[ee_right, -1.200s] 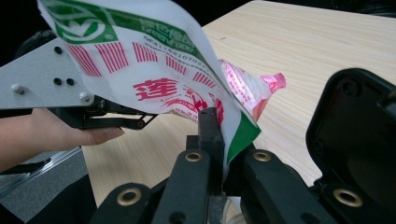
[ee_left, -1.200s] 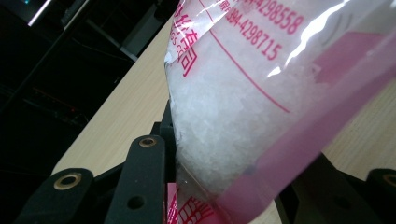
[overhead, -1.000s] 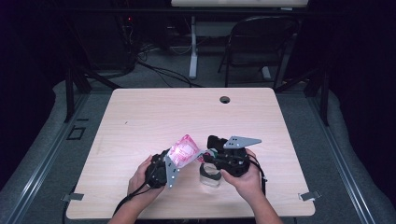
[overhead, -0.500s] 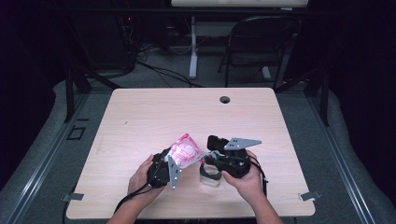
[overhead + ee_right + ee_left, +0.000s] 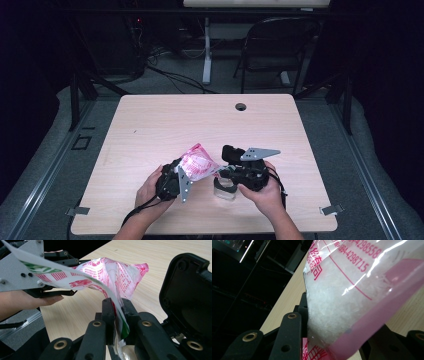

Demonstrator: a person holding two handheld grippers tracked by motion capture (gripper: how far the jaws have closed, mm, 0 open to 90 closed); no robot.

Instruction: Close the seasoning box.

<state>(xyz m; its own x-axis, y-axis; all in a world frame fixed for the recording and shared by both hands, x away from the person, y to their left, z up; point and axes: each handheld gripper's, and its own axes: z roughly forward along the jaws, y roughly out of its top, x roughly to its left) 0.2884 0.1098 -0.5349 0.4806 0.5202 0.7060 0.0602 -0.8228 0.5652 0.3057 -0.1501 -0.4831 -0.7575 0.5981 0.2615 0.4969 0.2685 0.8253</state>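
A pink and white plastic bag (image 5: 197, 162) of white granules hangs just above the table between both hands. My left gripper (image 5: 186, 171) is shut on its lower left part; in the left gripper view the bag (image 5: 352, 290) bulges between the black fingers (image 5: 290, 335). My right gripper (image 5: 222, 172) sits at the bag's right end. In the right gripper view its jaws have just been opening, and the thin edge of the bag (image 5: 117, 275) runs loosely through the narrow gap of the gripper (image 5: 118, 303).
A small clear cup (image 5: 225, 190) stands on the wooden table (image 5: 150, 125) under the right gripper. A cable hole (image 5: 241, 106) lies near the far edge. A folding chair (image 5: 280, 45) and cables are on the floor behind the table.
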